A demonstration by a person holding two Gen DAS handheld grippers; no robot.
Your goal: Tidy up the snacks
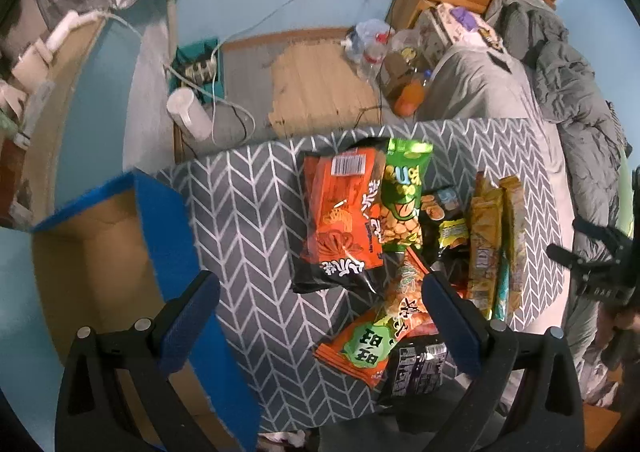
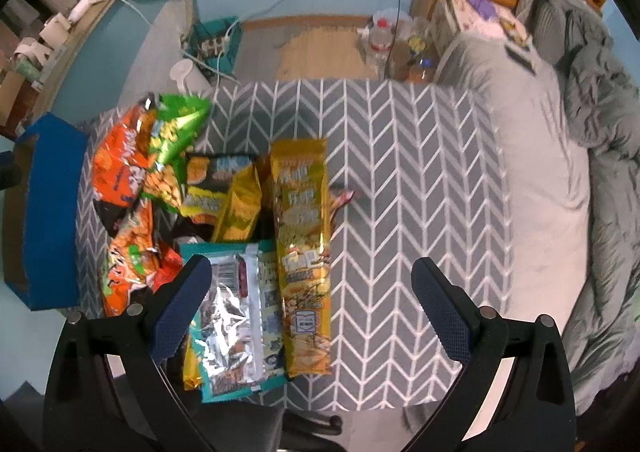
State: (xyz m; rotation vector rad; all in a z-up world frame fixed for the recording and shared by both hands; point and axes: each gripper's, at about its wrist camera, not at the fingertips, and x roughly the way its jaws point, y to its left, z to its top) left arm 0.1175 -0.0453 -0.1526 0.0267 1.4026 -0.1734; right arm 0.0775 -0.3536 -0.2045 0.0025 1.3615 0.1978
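A pile of snack packs lies on a grey chevron-patterned table (image 1: 248,212). An orange chip bag (image 1: 340,212) and a green bag (image 1: 402,196) lie at its far side, an orange-green bag (image 1: 384,328) nearer. Long yellow packs (image 1: 486,248) lie to the right. My left gripper (image 1: 320,316) is open and empty above the table, its right finger over the orange-green bag. My right gripper (image 2: 312,300) is open and empty above a long yellow pack (image 2: 304,236) and a silver-teal pack (image 2: 232,316). The table also shows in the right wrist view (image 2: 420,192).
An open cardboard box with blue flaps (image 1: 120,252) stands left of the table; it also shows in the right wrist view (image 2: 48,204). A bed with grey bedding (image 2: 560,132) lies to the right. Bottles (image 1: 372,48) and cables lie on the floor beyond.
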